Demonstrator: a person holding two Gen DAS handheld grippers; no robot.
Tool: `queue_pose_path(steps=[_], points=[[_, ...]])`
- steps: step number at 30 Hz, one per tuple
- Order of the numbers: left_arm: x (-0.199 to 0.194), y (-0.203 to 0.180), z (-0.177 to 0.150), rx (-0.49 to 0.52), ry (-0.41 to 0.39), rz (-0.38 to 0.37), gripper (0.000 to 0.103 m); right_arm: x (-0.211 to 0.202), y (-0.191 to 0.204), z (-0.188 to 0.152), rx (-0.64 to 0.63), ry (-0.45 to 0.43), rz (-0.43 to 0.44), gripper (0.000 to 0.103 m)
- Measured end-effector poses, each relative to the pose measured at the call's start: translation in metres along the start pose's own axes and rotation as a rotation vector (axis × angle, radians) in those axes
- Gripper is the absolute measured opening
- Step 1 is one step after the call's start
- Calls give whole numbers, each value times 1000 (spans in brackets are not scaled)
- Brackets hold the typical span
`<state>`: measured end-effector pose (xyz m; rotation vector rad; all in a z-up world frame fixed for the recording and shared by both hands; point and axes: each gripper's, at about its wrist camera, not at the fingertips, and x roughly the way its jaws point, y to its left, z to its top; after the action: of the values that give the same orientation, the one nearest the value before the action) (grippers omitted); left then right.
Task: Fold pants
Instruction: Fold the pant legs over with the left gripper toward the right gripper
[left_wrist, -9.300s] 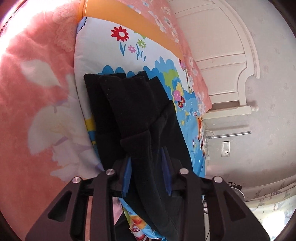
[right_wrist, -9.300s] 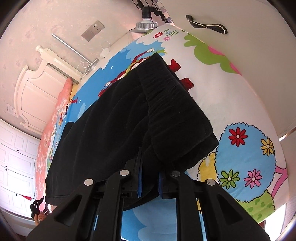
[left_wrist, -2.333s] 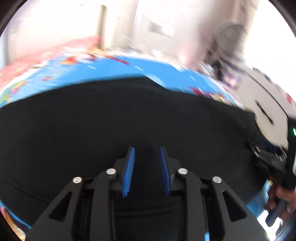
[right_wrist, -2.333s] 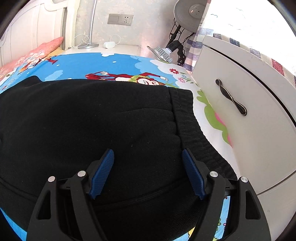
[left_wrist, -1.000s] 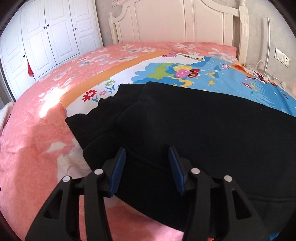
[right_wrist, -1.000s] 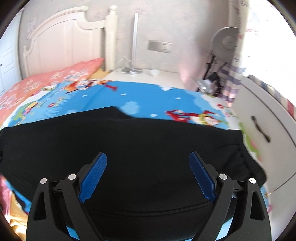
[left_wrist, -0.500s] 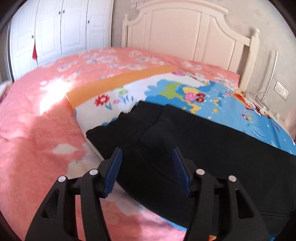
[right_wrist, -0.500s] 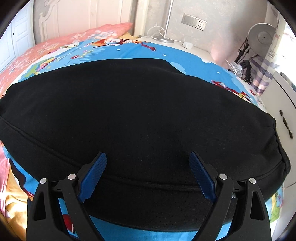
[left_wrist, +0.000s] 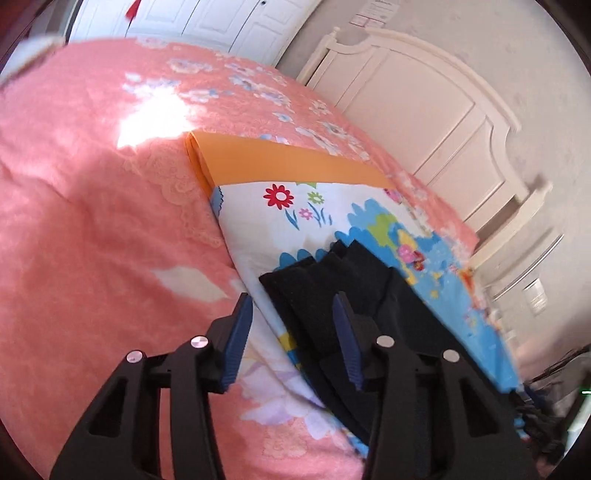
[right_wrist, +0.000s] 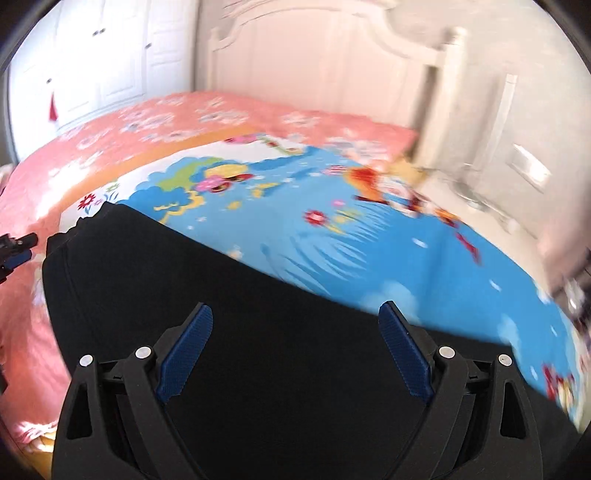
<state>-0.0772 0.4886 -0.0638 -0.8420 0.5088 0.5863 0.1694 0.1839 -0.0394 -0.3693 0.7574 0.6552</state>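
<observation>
Black pants (left_wrist: 373, 306) lie flat on a cartoon-print sheet (left_wrist: 317, 218); their leg ends show stacked in the left wrist view. My left gripper (left_wrist: 293, 325) is open and empty, hovering just above and before the leg ends. In the right wrist view the pants (right_wrist: 258, 314) fill the lower frame. My right gripper (right_wrist: 295, 332) is wide open and empty above them. The left gripper's tips (right_wrist: 14, 251) show at the far left edge there.
The sheet lies on a pink floral bedspread (left_wrist: 92, 221). A white headboard (left_wrist: 424, 110) and wardrobe doors (right_wrist: 92, 66) stand behind. A wall socket (right_wrist: 528, 170) and bedside top are at the right.
Both grippers have let go of the pants and opened. The left one has swung toward the leg ends; the right one has turned left along the pants.
</observation>
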Motion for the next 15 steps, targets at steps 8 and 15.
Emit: queue_pose_path(steps=[8,15], points=[[47,35,15,-269,200,-207,44,57,7,-9,41,123,-21,89],[75,36,21,-300,248,-213,11,61,5,-11,41,126,-33,94]])
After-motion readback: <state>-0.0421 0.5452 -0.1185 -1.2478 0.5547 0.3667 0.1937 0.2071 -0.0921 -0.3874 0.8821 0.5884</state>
